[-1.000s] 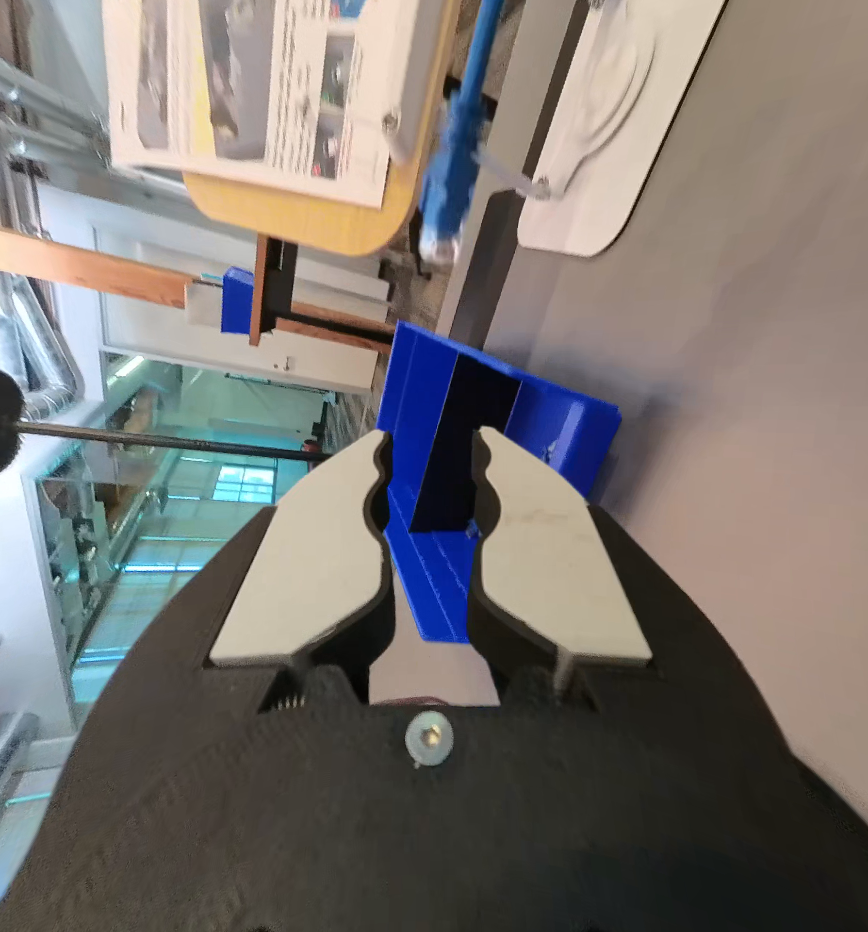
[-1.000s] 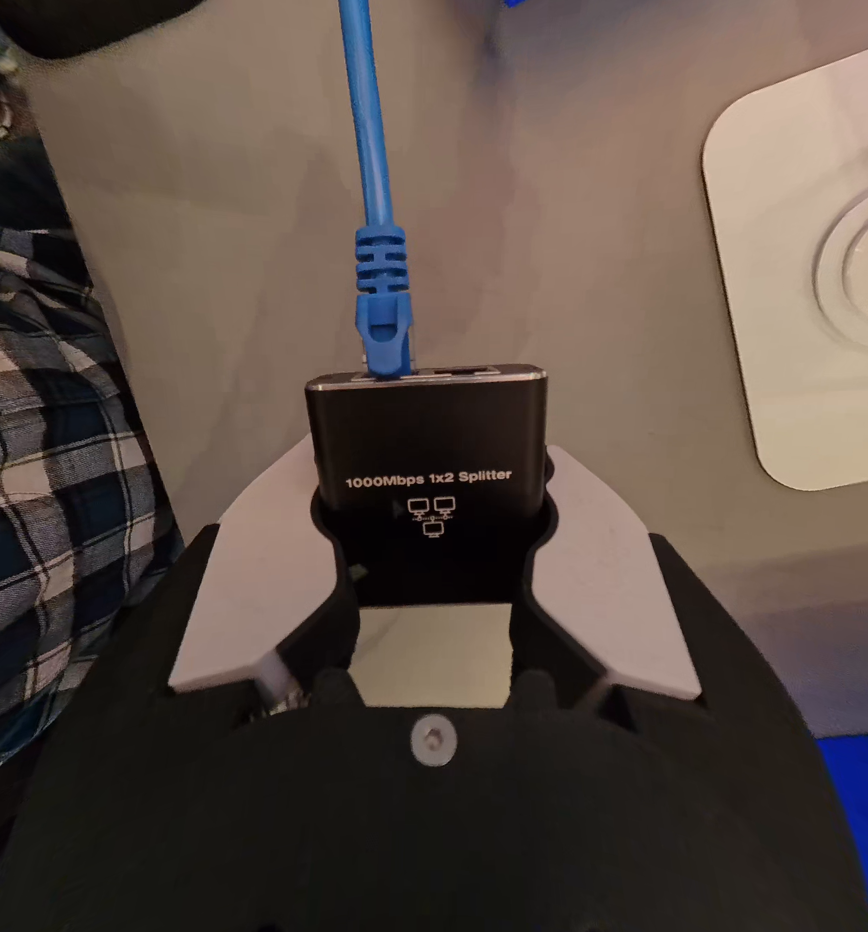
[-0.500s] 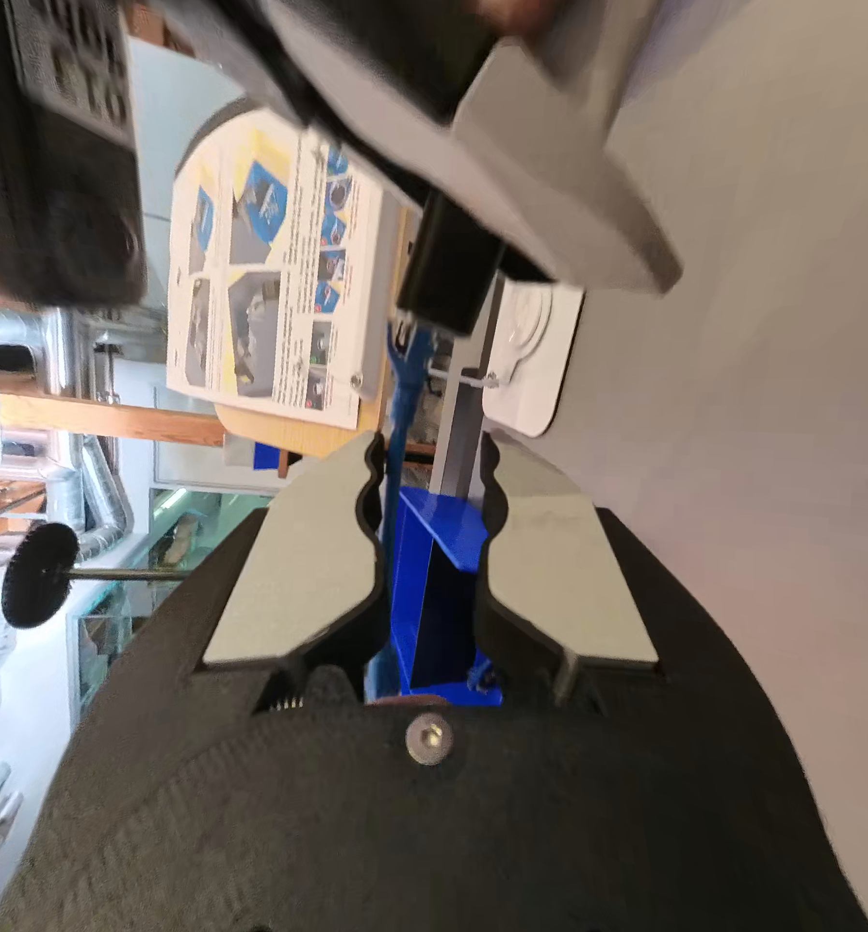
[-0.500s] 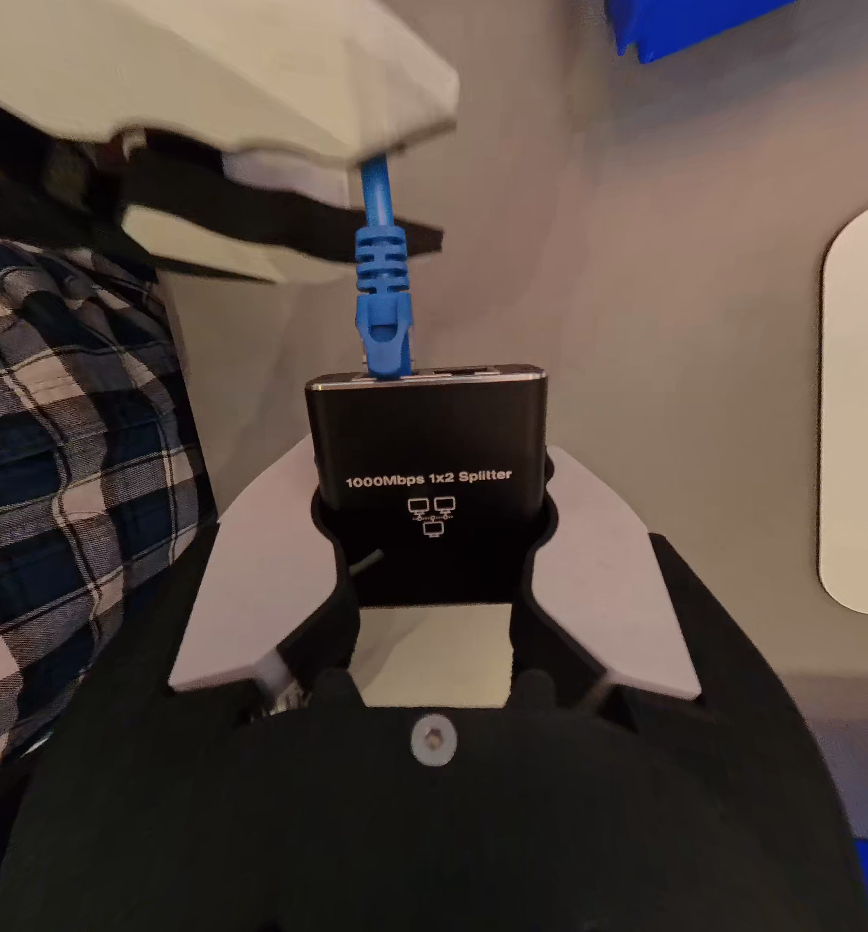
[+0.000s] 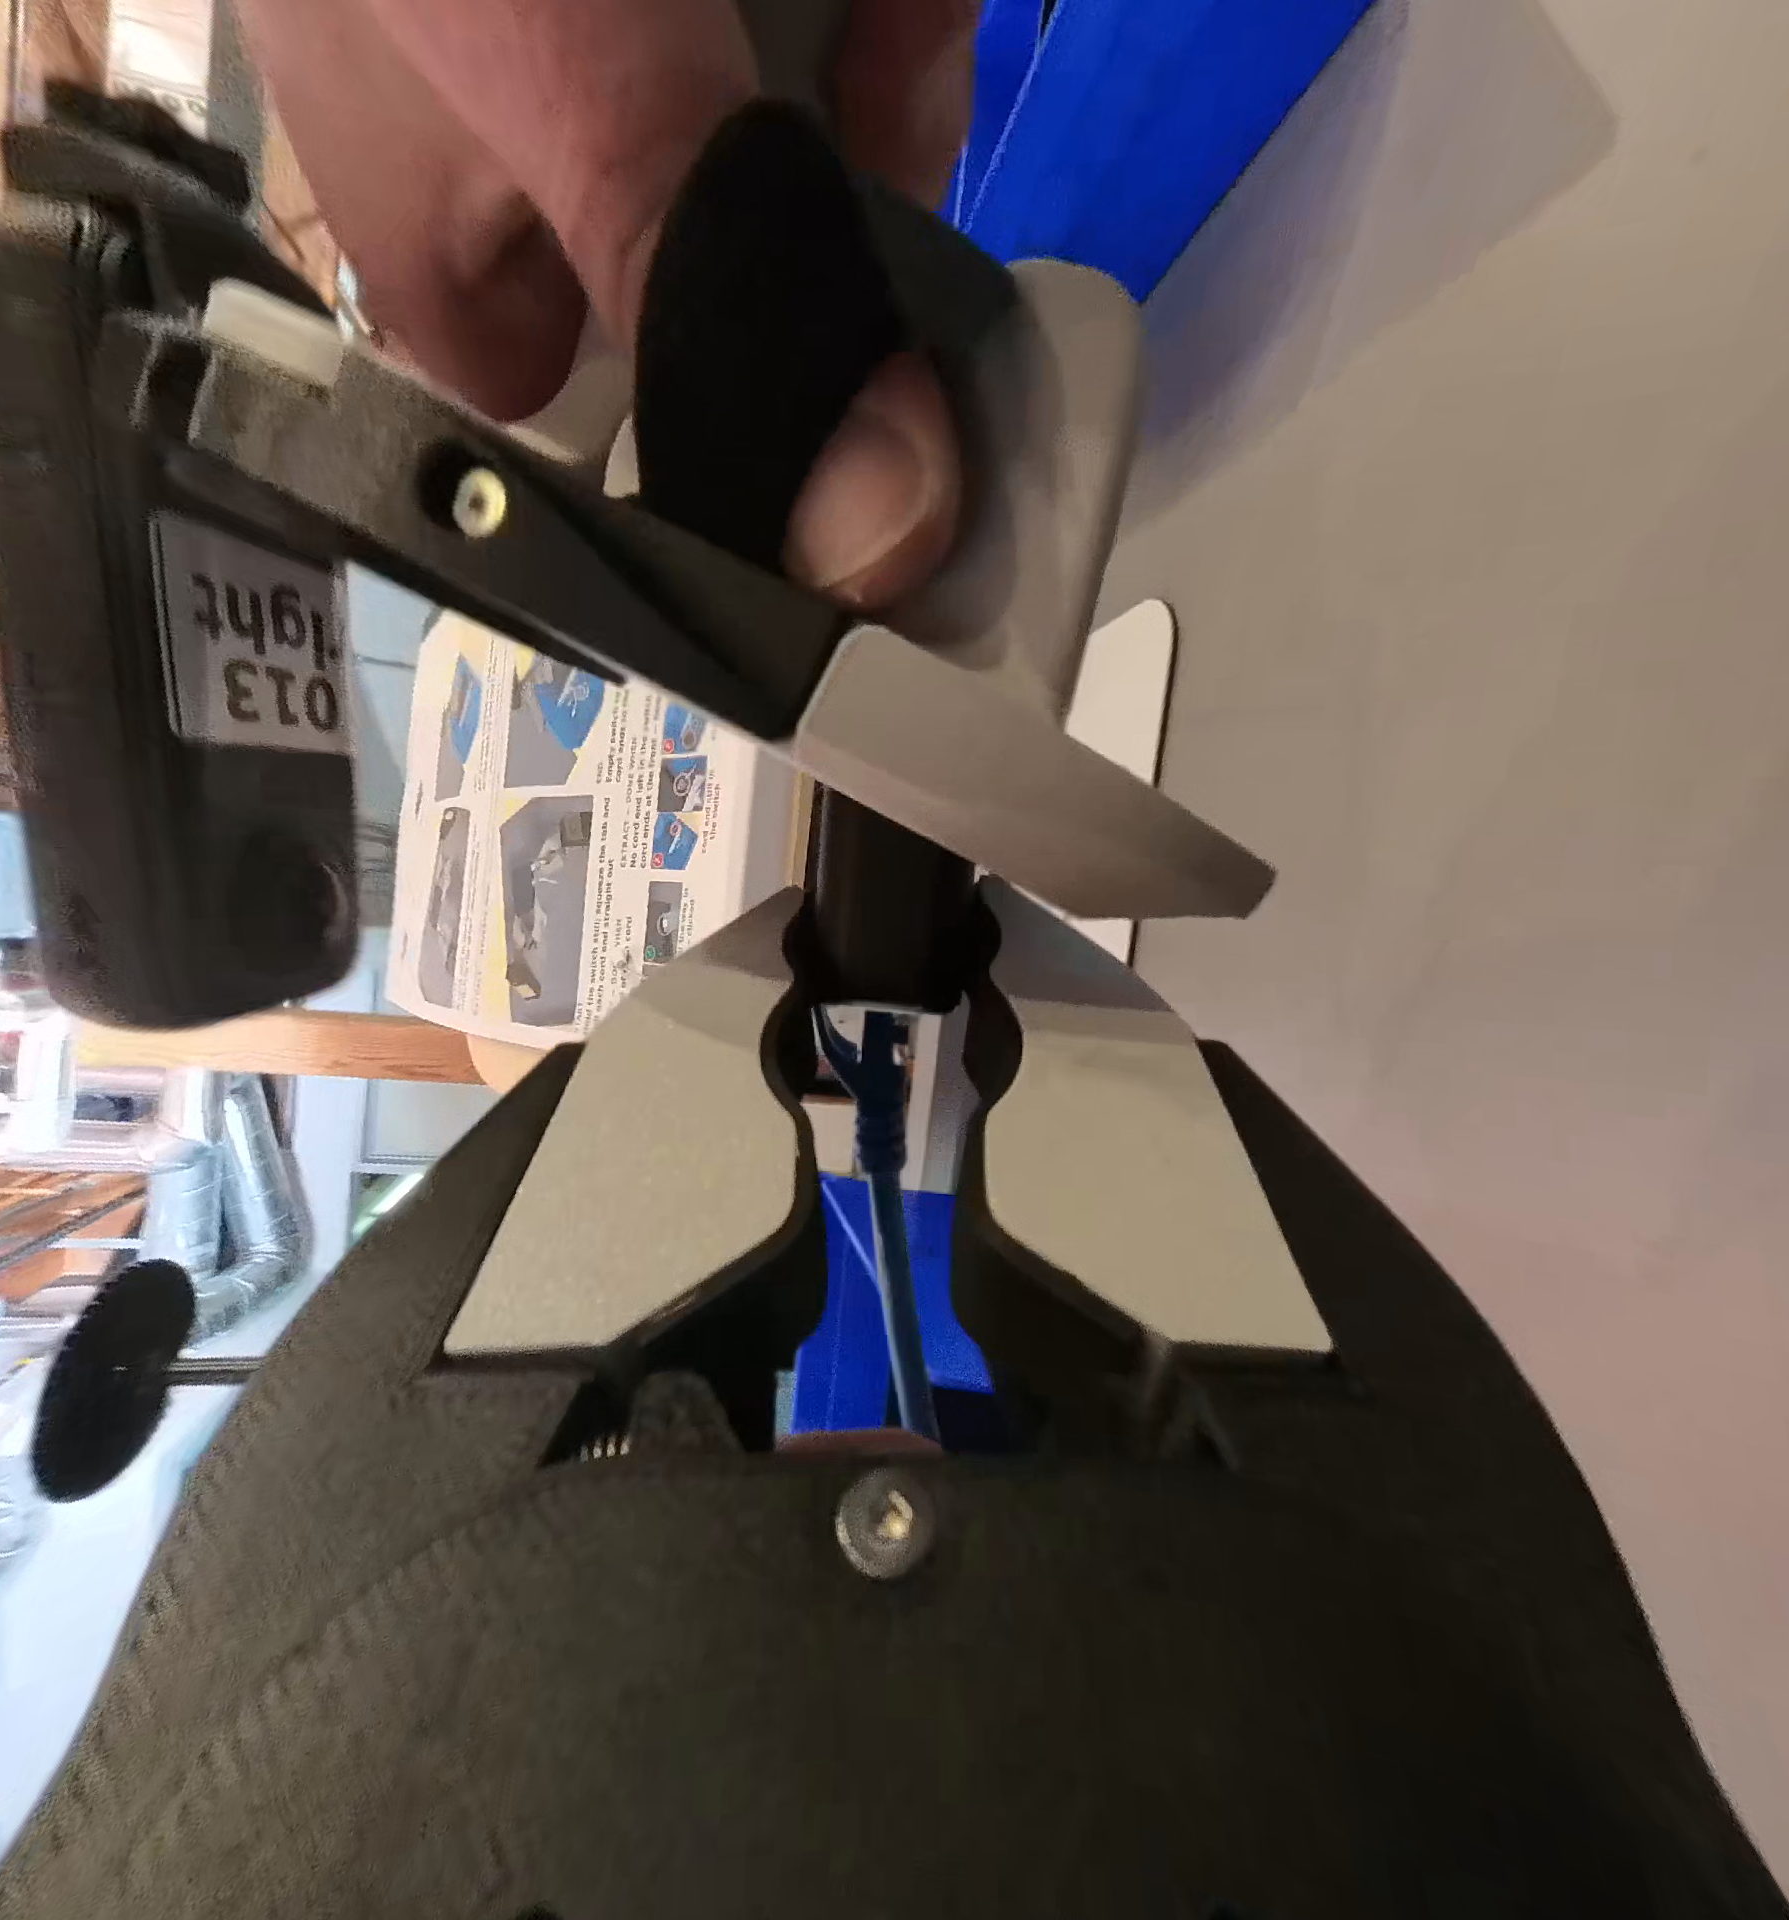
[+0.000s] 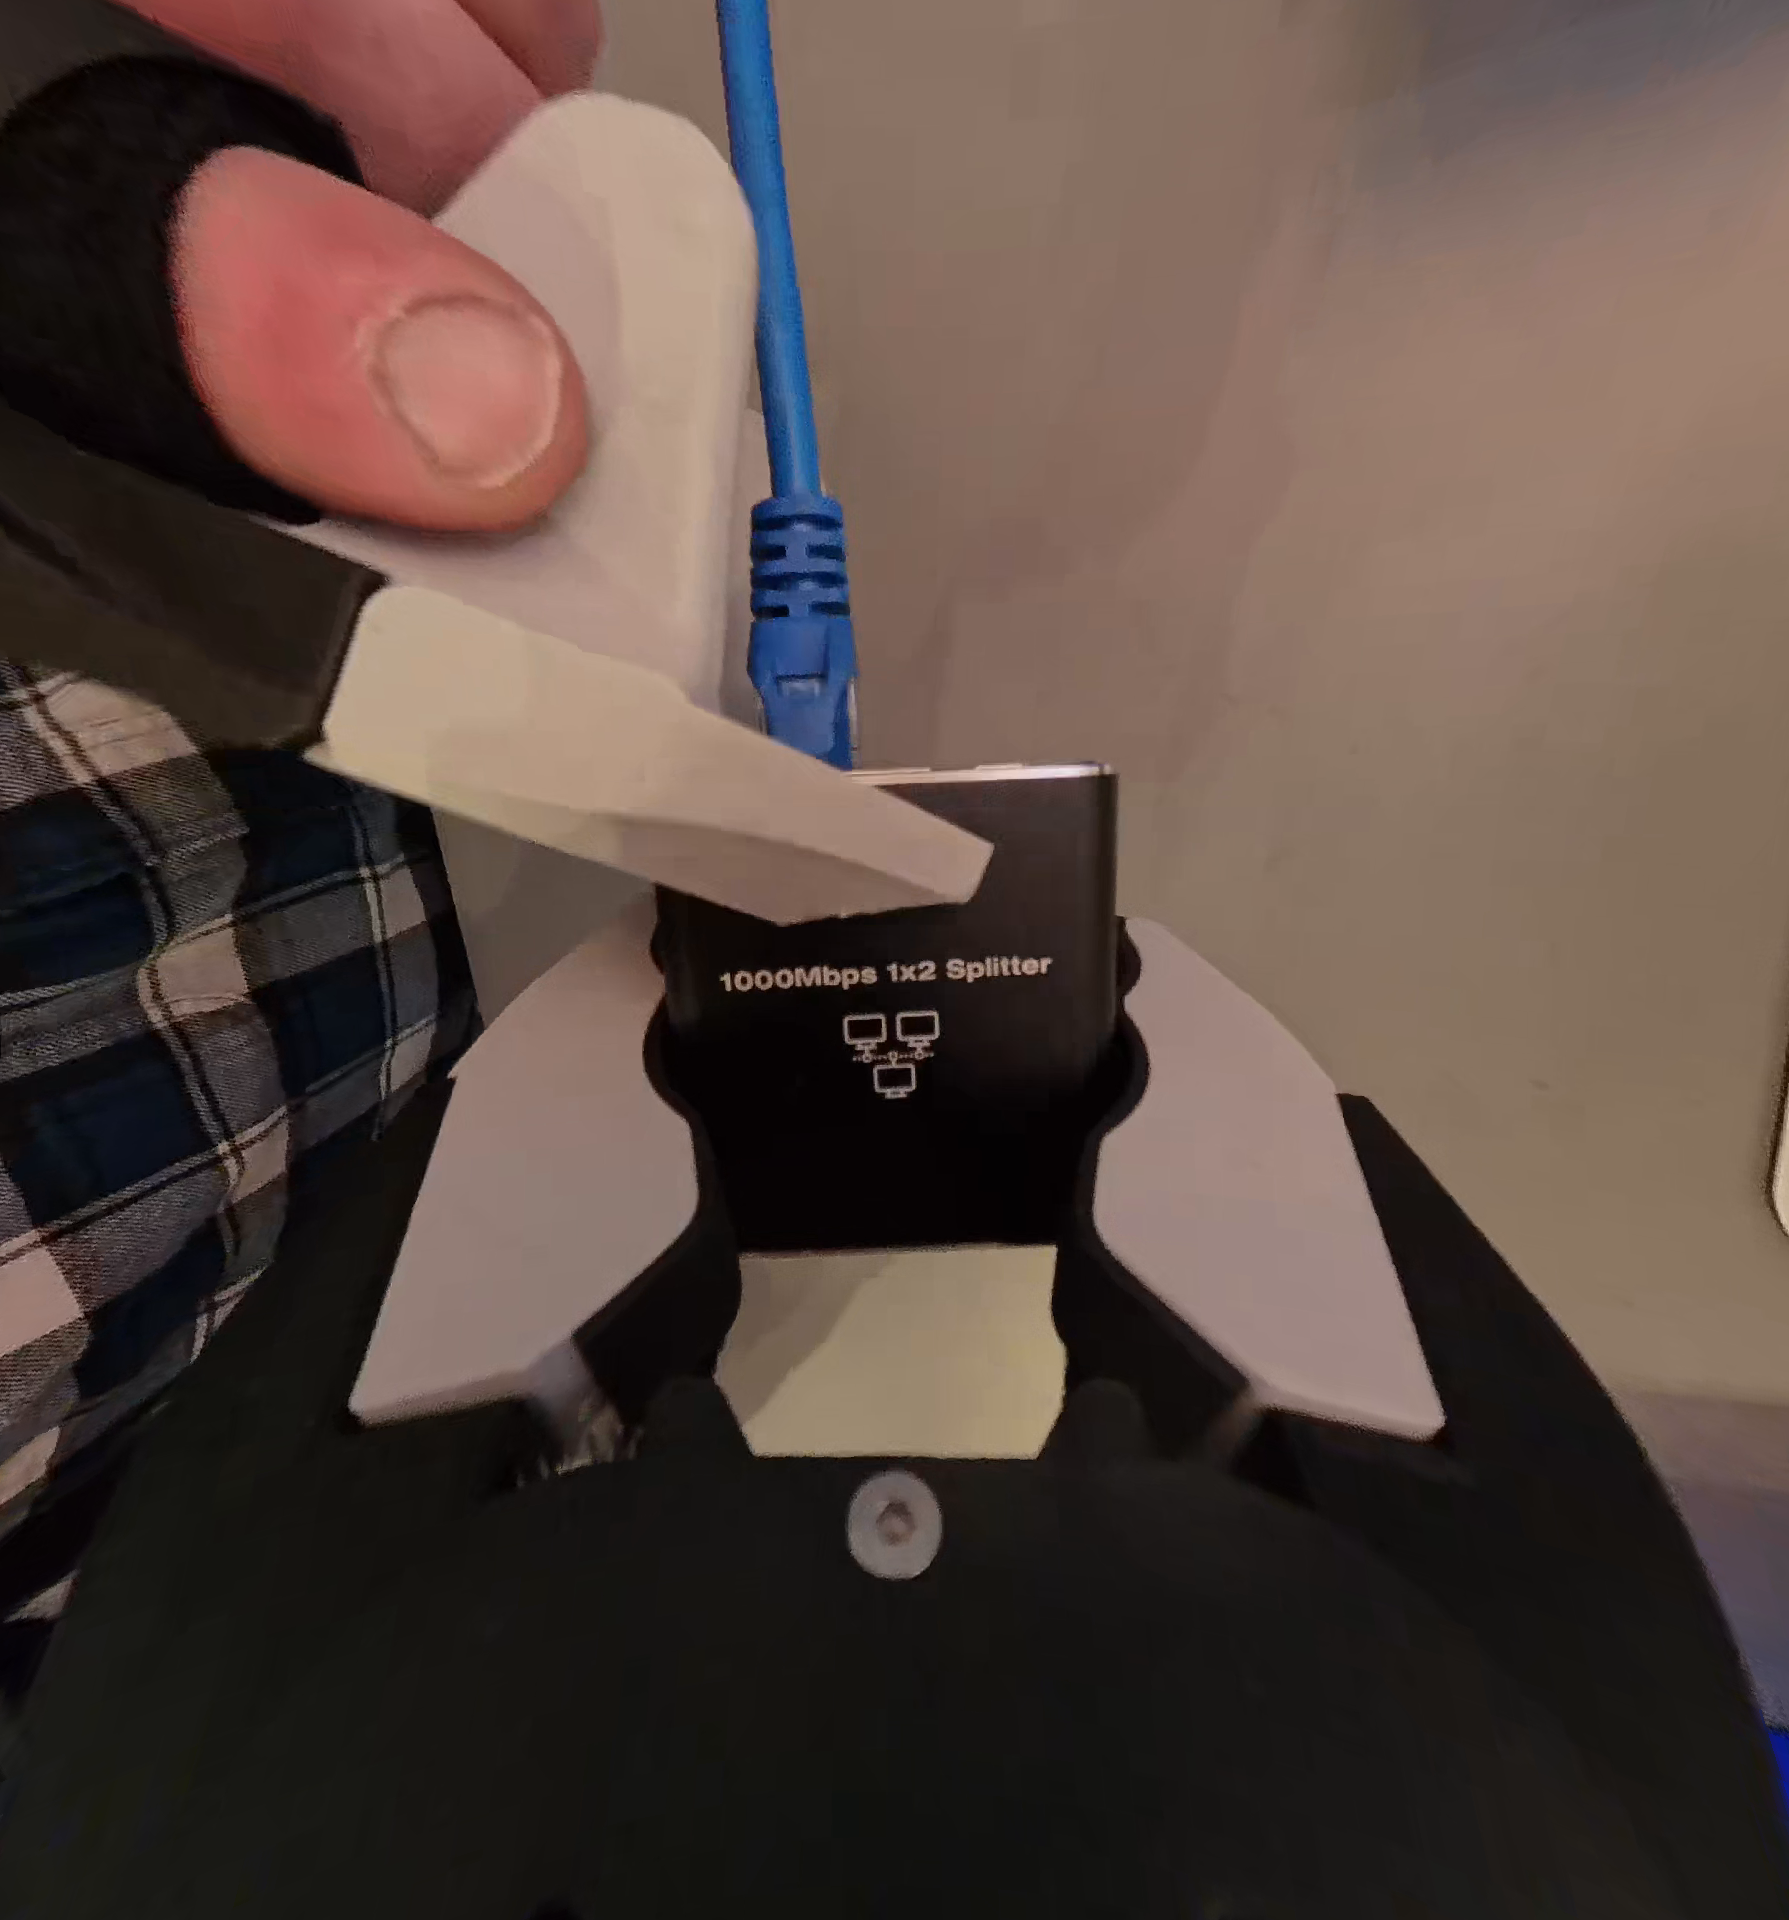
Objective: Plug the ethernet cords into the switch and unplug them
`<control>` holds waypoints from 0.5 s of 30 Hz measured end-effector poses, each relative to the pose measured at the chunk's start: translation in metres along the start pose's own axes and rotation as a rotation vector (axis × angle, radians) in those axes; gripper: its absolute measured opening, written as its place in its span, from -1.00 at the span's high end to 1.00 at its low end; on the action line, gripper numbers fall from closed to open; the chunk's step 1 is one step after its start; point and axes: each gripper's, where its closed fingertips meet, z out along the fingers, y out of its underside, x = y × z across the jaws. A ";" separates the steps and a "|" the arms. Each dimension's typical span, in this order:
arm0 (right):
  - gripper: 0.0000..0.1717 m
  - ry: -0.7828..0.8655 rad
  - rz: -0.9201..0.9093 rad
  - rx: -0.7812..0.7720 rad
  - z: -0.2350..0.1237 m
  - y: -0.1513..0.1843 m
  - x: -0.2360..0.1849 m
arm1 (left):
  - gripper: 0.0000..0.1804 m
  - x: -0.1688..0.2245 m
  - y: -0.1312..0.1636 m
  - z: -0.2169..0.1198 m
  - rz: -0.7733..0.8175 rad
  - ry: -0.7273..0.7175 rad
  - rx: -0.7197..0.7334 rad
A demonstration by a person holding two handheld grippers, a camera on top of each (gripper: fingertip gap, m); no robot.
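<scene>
Right wrist view: right gripper [image 6: 895, 997] is holding the small black metal box-shaped switch [image 6: 1015, 997] at frame centre, jaws spread wide w/ both pale pads pressing its side edges. The bright blue ethernet cord w/ ribbed boot [image 6: 798, 582] is sitting plugged into the switch's top-left port, running up to the top edge. The left gripper's pale finger [image 6: 661, 810] is crossing in from the left, its tip lying over the switch's upper left corner, beside the plug. A hand [image 6: 391, 343] is showing upper left.

Left wrist view: left gripper [image 5: 890, 945] jaws are narrowly apart, tips flanking the switch's thin end [image 5: 890, 914] at frame centre; can't tell if the pads are pressing it. The cord [image 5: 895, 1247] is running down between the fingers. Grey desk [image 5: 1492, 727] is filling the right side; a blue plastic holder [image 5: 1129, 135] is at the top
</scene>
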 end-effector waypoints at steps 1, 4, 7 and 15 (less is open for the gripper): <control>0.09 0.003 -0.022 0.035 -0.003 -0.004 -0.001 | 0.73 -0.002 0.000 -0.001 -0.042 0.007 0.009; -0.10 -0.025 -0.088 0.113 -0.020 -0.008 -0.011 | 0.74 -0.015 0.005 -0.008 -0.193 0.027 0.084; -0.21 -0.052 -0.185 0.262 -0.053 -0.013 -0.020 | 0.74 -0.027 -0.002 -0.023 -0.414 0.173 0.290; -0.20 -0.016 -0.676 0.678 -0.137 -0.045 -0.077 | 0.73 -0.077 -0.032 -0.083 -0.956 0.640 1.006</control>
